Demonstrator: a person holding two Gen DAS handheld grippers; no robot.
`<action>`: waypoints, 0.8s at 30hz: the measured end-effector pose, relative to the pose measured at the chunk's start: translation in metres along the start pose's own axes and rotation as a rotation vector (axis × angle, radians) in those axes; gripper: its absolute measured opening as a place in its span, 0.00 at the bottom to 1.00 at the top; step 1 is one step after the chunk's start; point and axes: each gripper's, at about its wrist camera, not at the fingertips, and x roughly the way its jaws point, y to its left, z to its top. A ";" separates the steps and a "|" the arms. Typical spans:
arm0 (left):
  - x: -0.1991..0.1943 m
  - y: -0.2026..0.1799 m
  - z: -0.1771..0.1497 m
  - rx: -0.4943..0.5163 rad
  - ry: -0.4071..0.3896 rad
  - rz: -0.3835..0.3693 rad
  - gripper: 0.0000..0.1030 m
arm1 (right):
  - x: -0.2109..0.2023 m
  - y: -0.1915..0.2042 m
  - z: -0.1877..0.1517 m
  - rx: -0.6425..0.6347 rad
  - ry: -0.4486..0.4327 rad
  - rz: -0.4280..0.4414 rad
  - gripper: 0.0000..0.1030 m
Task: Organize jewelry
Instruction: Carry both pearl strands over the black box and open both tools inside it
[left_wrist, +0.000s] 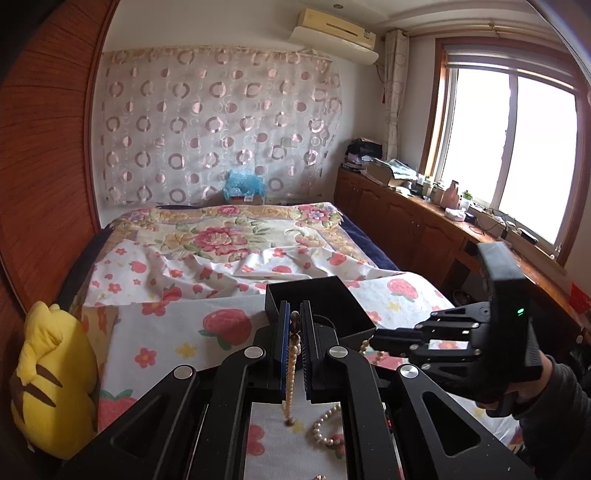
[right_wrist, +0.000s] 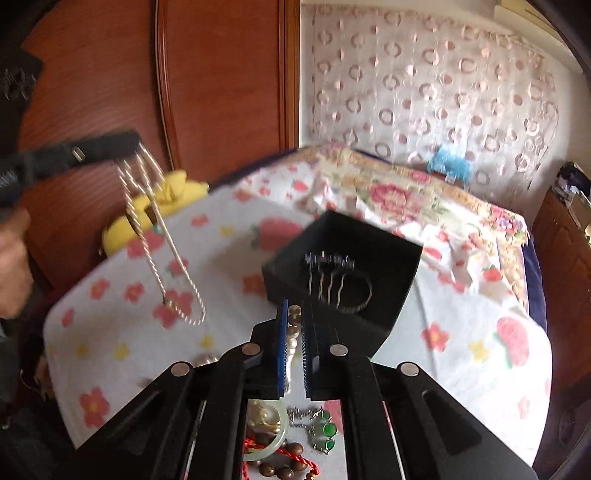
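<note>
Both grippers were closed on the same long string of small cream pearl beads. Our left gripper (left_wrist: 294, 325) pinched the pearl strand (left_wrist: 290, 373) near a darker bead at its fingertips, and the strand hung straight down from there toward the flowered white bedsheet (left_wrist: 177, 328), where more of it lay coiled. Our right gripper (right_wrist: 294, 325) was clamped on pearls too, a few beads standing up between its blue-lined fingers. In the left wrist view it reached in from the right, pearls trailing under its tip.

We judged the step in hand to be lifting the necklace clear of the bed to carry it to the open black square box (right_wrist: 369, 236), which sat on the sheet just beyond both grippers and already held a wavy metal hair comb (right_wrist: 328, 273) and a dark bangle.

Other pieces waited below the right gripper: a pale green jade bangle (right_wrist: 282, 435), a green-stoned silver chain (right_wrist: 325, 428) and brown wooden beads on red cord (right_wrist: 280, 469).

The next move, we thought, called for raising both ends together until the hanging loop left the bed, then lowering it over the box without snagging the comb.
</note>
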 end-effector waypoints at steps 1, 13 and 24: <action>0.001 0.000 0.002 0.001 -0.002 -0.001 0.05 | -0.004 -0.001 0.004 -0.003 -0.009 -0.006 0.07; 0.012 -0.021 0.055 0.036 -0.061 -0.056 0.05 | -0.044 -0.019 0.049 -0.010 -0.118 0.001 0.08; 0.039 -0.033 0.092 0.054 -0.053 -0.109 0.05 | -0.067 -0.045 0.093 -0.005 -0.192 0.017 0.08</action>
